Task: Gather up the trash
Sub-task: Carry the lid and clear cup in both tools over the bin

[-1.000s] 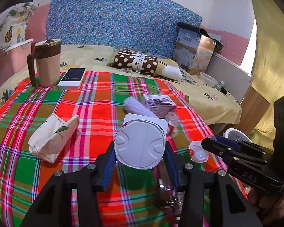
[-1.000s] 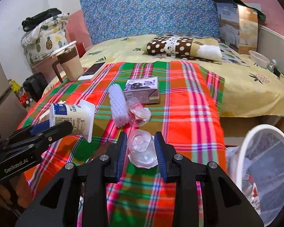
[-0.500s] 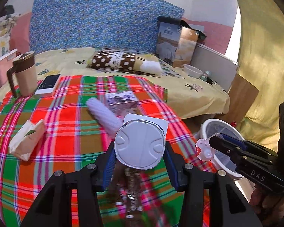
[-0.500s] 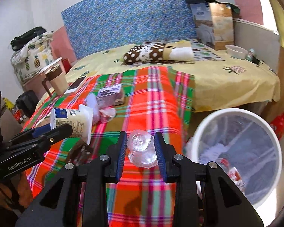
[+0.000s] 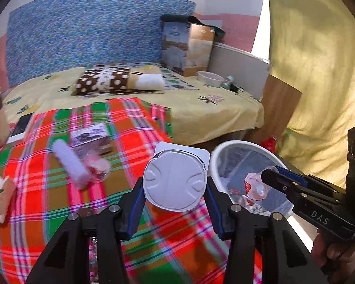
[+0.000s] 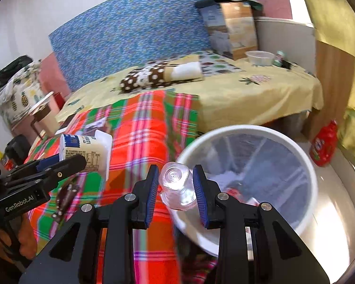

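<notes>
A white yogurt cup [image 5: 175,183] is clamped by the left gripper [image 5: 175,189] and a clear plastic cup [image 6: 177,187] by the right gripper [image 6: 177,189], with the white bin [image 6: 314,189] seen at three o'clock.

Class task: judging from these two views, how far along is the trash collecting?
Done: some rubbish already lies in the white bin.
In hand: left gripper holds a white foil-lidded cup; right gripper holds a clear plastic cup at the rim.
Left: small printed carton, white ribbed roll.

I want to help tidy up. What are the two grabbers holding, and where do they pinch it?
The left hand-held gripper pinches a white cup by its sides. The right hand-held gripper pinches a clear cup by its sides.
</notes>
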